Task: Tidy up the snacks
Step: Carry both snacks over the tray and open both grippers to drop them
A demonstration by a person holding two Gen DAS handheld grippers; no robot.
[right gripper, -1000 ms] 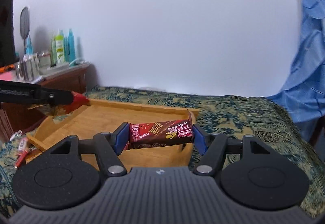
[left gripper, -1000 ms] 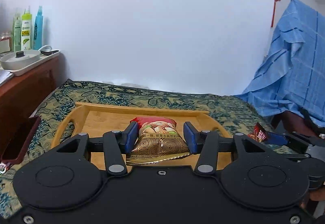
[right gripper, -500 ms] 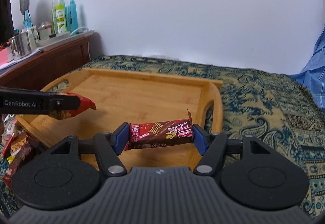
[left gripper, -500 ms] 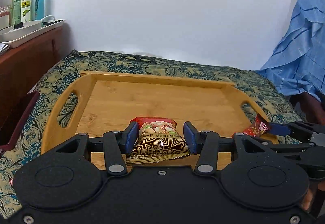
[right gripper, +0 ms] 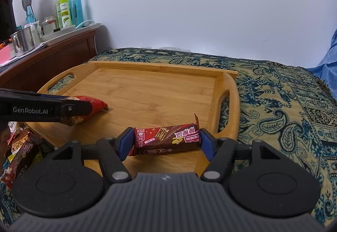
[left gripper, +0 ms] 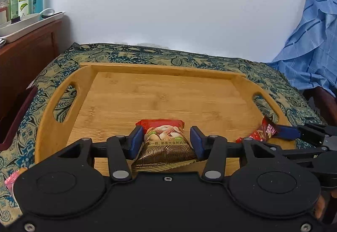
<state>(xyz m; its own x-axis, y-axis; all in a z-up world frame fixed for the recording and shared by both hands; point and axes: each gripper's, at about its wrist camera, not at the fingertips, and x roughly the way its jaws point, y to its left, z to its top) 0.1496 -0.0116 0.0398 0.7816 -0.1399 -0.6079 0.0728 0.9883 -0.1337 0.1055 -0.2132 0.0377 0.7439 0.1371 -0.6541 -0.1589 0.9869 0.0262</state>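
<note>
The surface (left gripper: 210, 61) is covered by a green-and-gold paisley cloth and stands against a plain white wall. At far left a dark wooden cabinet (right gripper: 54, 57) carries a white tray with bottles (right gripper: 69, 11) and a metal cup (right gripper: 22, 41). A blue checked cloth (left gripper: 311, 47) hangs at far right.

A wooden tray (left gripper: 164, 68) with a cut-out handle at each end lies on the cloth. Its floor is bare apart from the gripped items.

The left hand-held gripper (left gripper: 166, 141) is closed on a nut packet (left gripper: 164, 143), red at the top and gold-brown below, at the near middle of the tray. In the right wrist view the packet's far tip appears to rest on the tray floor.

The right hand-held gripper (right gripper: 166, 140) is clamped on the two ends of a dark red wafer bar (right gripper: 167, 139), held crosswise just above the near right corner of the tray.

More snack packets (right gripper: 21, 147) lie on the cloth off the near left edge of the tray. The far half of the tray is unoccupied, as is the cloth to the right of it.
</note>
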